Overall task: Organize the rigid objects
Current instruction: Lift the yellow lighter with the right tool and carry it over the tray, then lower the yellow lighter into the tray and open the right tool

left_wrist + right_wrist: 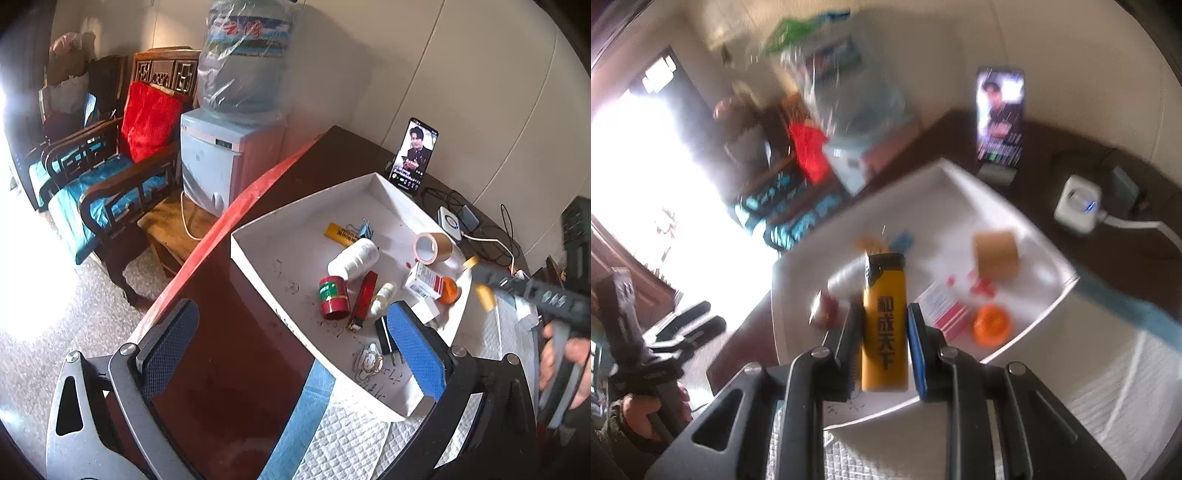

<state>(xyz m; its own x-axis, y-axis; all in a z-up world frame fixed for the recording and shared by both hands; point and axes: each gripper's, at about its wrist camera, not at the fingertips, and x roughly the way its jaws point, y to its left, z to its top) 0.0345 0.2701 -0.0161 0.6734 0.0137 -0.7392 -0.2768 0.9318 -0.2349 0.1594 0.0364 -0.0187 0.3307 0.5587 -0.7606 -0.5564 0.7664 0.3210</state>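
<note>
A white tray (295, 218) on a dark table holds a red can (333, 297), a white bottle (354, 258), a red lighter (364, 301), a yellow lighter (341, 234), a brown tape roll (432, 247), a medicine box (424, 280) and an orange cap (448, 290). My left gripper (291, 347) is open and empty above the tray's near corner. My right gripper (882, 347) is shut on a yellow lighter (884, 325), held upright above the tray (1052, 258). The right gripper (484, 293) also shows in the left wrist view, over the tray's right edge.
A phone (413, 155) stands propped behind the tray. A white charger (450, 221) with cables lies to its right. A quilted white pad (343, 443) with a blue border covers the near table. A water dispenser (229, 162) and wooden chair (110, 177) stand left of the table.
</note>
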